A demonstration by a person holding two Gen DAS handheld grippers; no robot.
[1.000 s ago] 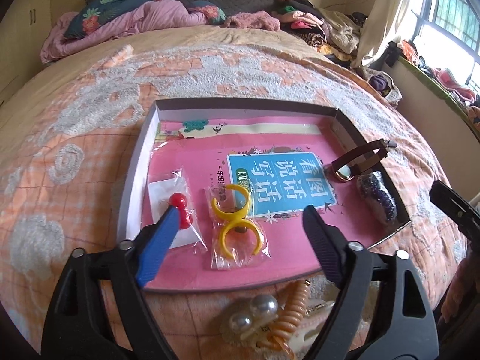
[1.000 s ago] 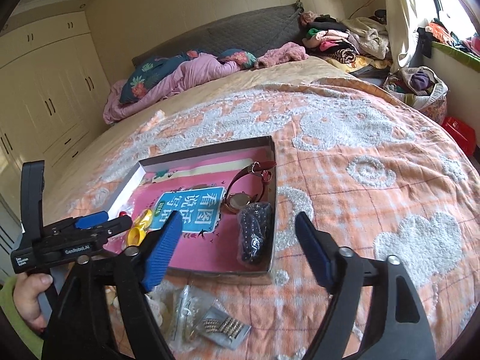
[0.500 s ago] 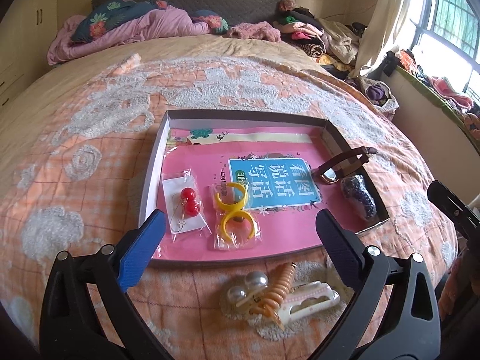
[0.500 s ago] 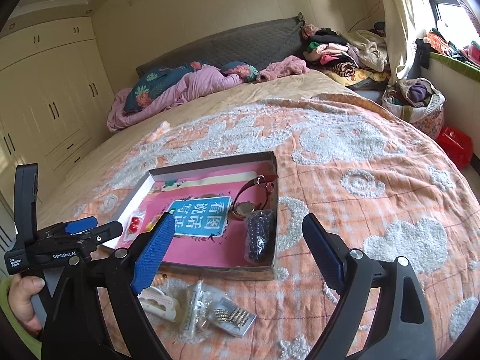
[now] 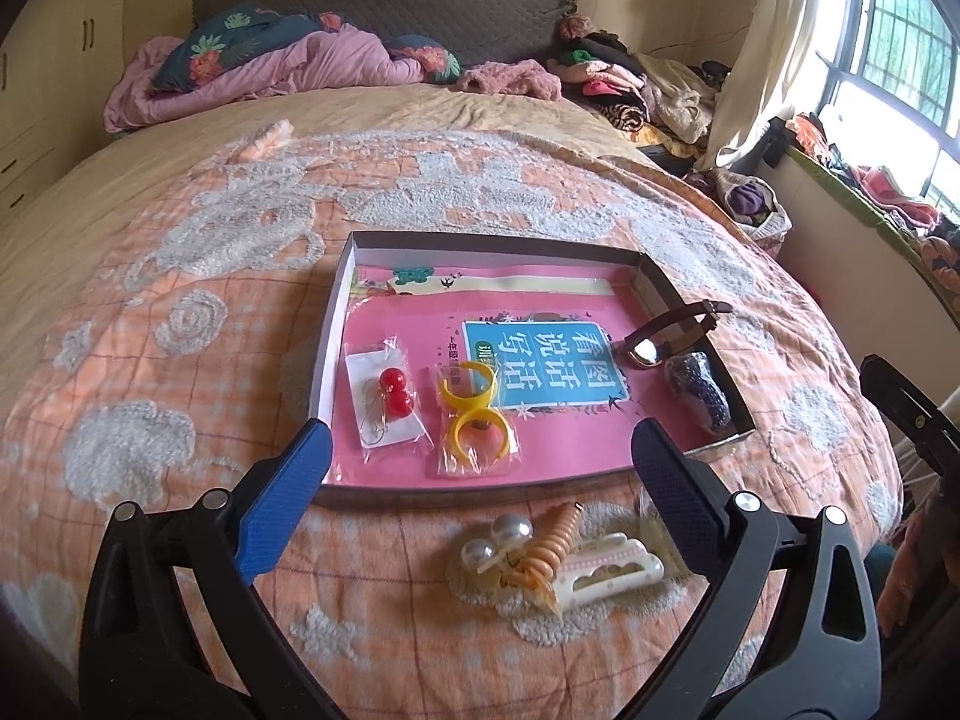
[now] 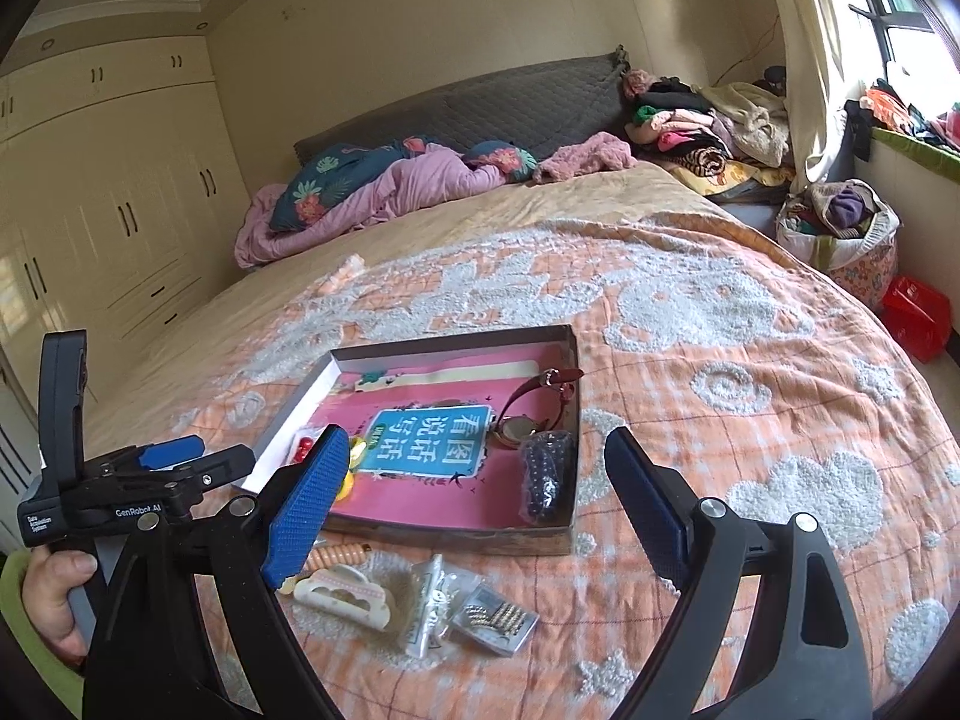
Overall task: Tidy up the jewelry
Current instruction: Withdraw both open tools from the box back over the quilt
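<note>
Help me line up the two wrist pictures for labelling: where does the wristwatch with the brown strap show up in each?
Left wrist view: the wristwatch lies at the right end of the shallow box, strap arching over the right wall.
Right wrist view: wristwatch just right of centre, against the box's right wall.
Shared landmark: the bag of dark beads on the near side of the watch.

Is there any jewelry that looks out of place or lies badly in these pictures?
Yes. The wristwatch leans askew, its strap hanging over the box's right wall. A hair claw clip, a spiral hair tie and pearl pieces lie outside it on the bedspread.
</note>
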